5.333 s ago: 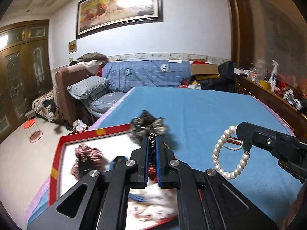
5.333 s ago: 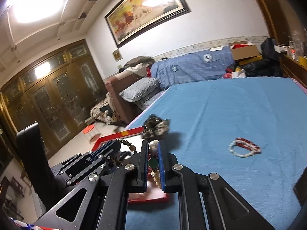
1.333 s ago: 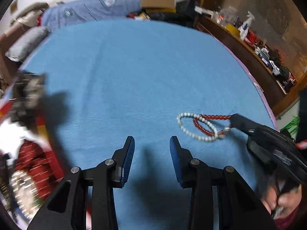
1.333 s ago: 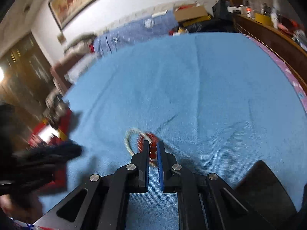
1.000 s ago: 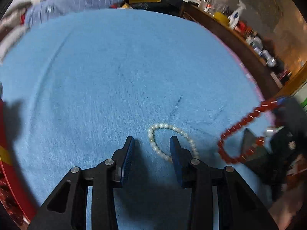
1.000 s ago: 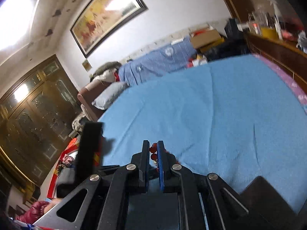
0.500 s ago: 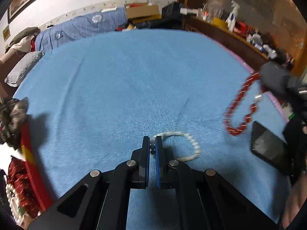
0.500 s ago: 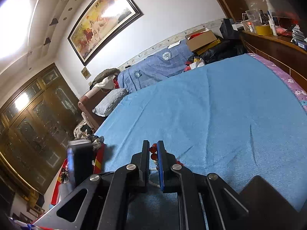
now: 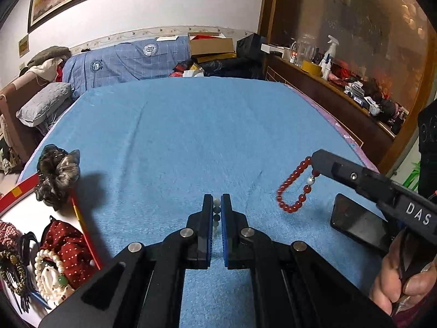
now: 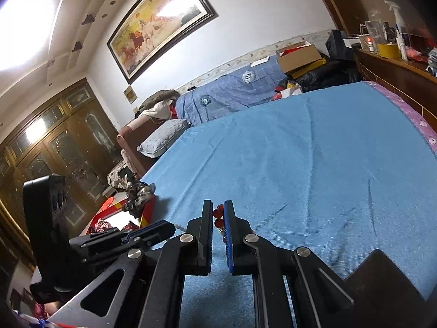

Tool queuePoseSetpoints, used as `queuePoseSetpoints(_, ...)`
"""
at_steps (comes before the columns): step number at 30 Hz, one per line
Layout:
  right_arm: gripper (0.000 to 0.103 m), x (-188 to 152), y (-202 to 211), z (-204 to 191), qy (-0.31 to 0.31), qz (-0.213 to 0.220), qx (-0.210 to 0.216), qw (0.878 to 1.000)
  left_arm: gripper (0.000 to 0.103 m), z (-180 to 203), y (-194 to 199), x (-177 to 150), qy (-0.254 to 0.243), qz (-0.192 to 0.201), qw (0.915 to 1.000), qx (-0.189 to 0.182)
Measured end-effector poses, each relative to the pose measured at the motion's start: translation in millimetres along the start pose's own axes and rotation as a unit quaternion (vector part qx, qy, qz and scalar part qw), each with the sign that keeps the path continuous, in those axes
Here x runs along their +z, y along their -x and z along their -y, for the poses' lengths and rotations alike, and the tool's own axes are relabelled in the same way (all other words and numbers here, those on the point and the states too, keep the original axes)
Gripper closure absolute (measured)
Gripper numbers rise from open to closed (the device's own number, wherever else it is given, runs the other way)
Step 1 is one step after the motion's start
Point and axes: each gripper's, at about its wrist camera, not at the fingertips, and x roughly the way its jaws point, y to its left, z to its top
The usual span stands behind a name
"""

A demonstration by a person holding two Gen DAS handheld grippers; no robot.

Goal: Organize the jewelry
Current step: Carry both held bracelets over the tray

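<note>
The left tool (image 9: 217,205) is clamped on a string of pale round pearl-like beads (image 9: 216,213), only a few of which show between its blue pads; the rest hangs hidden below. The right tool (image 10: 218,210) is pinched on a red round-bead bracelet (image 9: 293,190), which dangles free as a limp loop at the right, above the bed.

Both strings look light and floppy, with hard, smooth beads that could roll or slip in a grip; taking hold across the strand, as now, seems the safest way, and a gentle squeeze should do. The elastic or cord is likely the weak part, so tugging is a risk.

The surface is a bed covered by a blue textured blanket (image 9: 218,125), soft and slightly creased, likely to keep beads from rolling. At the near left lies a red-rimmed white tray (image 9: 82,229) holding other bracelets and fabric pieces, with a dark frilly fabric scrunchie (image 9: 58,176) on its rim. A black phone (image 9: 357,222) lies at the near right. Far behind are a blue-covered sofa and a cluttered wooden sideboard.
</note>
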Motion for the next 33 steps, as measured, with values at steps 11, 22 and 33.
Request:
queuePoseSetpoints(11, 0.095, -6.9, -4.6, -7.5, -0.001, -0.009, 0.017, 1.0, 0.098, -8.5, 13.0, -2.6, 0.005, 0.006, 1.0, 0.004)
queuePoseSetpoints(22, 0.095, -17.4, -5.5, -38.8, 0.005, -0.009, 0.034, 0.999, 0.098, -23.0, 51.0, -10.3, 0.009, 0.026, 0.9995, 0.012)
queuePoseSetpoints(33, 0.095, -30.6, -34.2, -102.0, 0.029, -0.034, 0.075, 0.996, 0.098, -64.0, 102.5, -20.1, 0.043, 0.061, 0.9967, 0.034)
